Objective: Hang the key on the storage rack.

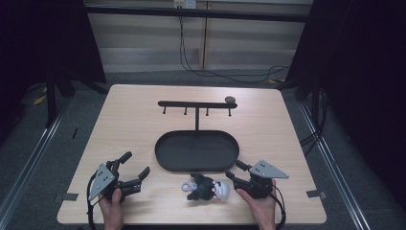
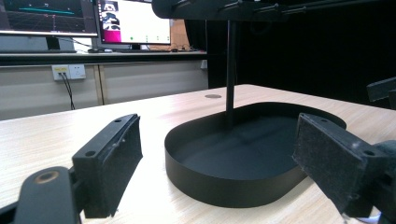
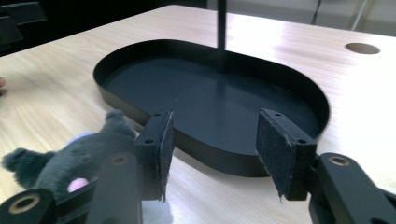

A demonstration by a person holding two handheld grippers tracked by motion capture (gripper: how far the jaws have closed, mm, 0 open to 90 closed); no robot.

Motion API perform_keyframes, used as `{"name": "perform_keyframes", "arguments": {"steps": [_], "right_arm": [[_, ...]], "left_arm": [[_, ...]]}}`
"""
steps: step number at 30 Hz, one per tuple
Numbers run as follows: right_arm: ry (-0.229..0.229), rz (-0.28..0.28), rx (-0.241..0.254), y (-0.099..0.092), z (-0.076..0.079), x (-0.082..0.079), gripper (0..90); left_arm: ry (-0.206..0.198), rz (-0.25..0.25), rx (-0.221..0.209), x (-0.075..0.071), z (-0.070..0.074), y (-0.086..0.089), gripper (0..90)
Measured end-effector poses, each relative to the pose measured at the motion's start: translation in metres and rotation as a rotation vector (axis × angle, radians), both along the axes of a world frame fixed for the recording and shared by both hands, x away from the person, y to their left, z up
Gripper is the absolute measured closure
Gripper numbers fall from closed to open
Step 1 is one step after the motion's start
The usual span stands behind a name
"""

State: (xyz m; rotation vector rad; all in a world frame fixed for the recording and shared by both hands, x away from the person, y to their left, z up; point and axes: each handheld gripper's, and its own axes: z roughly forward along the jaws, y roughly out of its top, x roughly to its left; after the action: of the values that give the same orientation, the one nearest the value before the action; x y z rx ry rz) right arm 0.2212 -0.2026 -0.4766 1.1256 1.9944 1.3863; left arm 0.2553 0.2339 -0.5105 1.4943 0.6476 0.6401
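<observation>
- High view: a light wooden table [image 1: 143, 120] carries a black oval tray [image 1: 165, 160] near its middle, with a thin black post rising from the tray's far side to a crossbar [image 1: 196, 104] that has small pegs hanging under it.
- A small dark round object [image 1: 230, 99] sits at the right end of the crossbar; what it is cannot be made out.
- A dark grey plush toy [image 1: 203, 186] with a white and pink patch lies on the table just in front of the tray's near rim, apart from the tray.
- The left claw [image 1: 136, 170] is held by a hand [image 1: 112, 211] at the table's near left corner; its jaws are spread wide and empty, pointing toward the tray.
- The right claw [image 1: 233, 170] is held by the other hand [image 1: 261, 208] at the near right, just beside the toy's right side; its jaws are parted and nothing sits between them.
- Left gripper view: the left claw [image 2: 219, 158] has both black padded jaws wide apart, with the tray's wall [image 2: 219, 186] and the post [image 2: 229, 70] ahead; monitors [image 2: 93, 18] stand on a desk in the background.
- Right gripper view: the right claw [image 3: 212, 144] is spread and empty, and the toy [image 3: 70, 158] lies beside its left jaw, outside the gap, close to the tray's rim [image 3: 210, 158].
</observation>
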Motion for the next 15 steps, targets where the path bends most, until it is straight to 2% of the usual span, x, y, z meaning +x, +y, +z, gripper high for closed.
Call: {"name": "perform_keyframes", "arguments": {"steps": [4, 5, 8, 9, 10, 11, 15], "right_arm": [[0.016, 0.028, -0.005, 0.003, 0.005, 0.003, 47.4], [0.023, 0.057, -0.001, 0.005, 0.009, 0.005, 44.9], [0.038, 0.073, -0.022, 0.007, 0.013, 0.007, 43.7], [0.05, 0.095, -0.031, 0.01, 0.016, 0.009, 43.6], [0.051, 0.106, -0.04, 0.012, 0.018, 0.01, 45.6], [0.055, 0.121, -0.047, 0.013, 0.02, 0.011, 51.9], [0.059, 0.156, -0.062, 0.018, 0.026, 0.016, 54.8]], "left_arm": [[0.0, 0.0, 0.0, 0.0, 0.0, 0.0, 15.3], [0.0, 0.0, 0.0, 0.0, 0.0, 0.0, 15.3], [0.0, 0.0, 0.0, 0.0, 0.0, 0.0, 15.3], [0.0, 0.0, 0.0, 0.0, 0.0, 0.0, 15.3], [0.0, 0.0, 0.0, 0.0, 0.0, 0.0, 15.3], [-0.001, 0.001, 0.0, 0.0, 0.0, 0.0, 15.3], [0.0, 0.0, 0.0, 0.0, 0.0, 0.0, 15.3]]}}
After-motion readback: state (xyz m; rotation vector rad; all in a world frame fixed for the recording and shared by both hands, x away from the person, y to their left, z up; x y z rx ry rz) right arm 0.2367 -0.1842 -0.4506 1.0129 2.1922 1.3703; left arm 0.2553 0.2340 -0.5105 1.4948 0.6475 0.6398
